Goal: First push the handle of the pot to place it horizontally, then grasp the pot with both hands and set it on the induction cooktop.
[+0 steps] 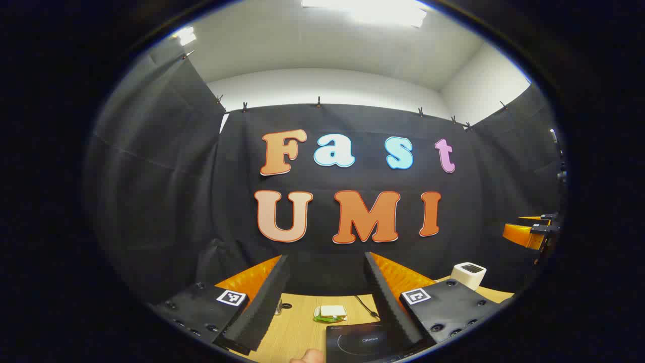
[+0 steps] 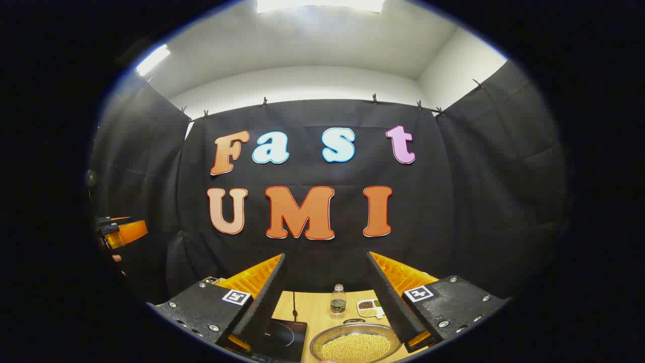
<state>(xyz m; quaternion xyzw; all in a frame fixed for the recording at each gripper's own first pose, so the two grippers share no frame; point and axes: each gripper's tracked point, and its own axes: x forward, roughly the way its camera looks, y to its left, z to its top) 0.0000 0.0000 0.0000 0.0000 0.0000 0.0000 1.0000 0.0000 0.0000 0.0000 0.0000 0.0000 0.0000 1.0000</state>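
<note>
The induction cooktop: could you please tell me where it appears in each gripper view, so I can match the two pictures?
Left gripper view: the induction cooktop lies at the bottom edge, right of centre, partly behind that gripper's right finger.
Right gripper view: it sits at the bottom, left of centre, beside the pot of yellow beans.
Shared landmark: the wooden table under it.

Black cloth walls (image 1: 151,201) enclose a wooden table (image 1: 297,327) beneath bright ceiling lights (image 2: 317,5).
</note>
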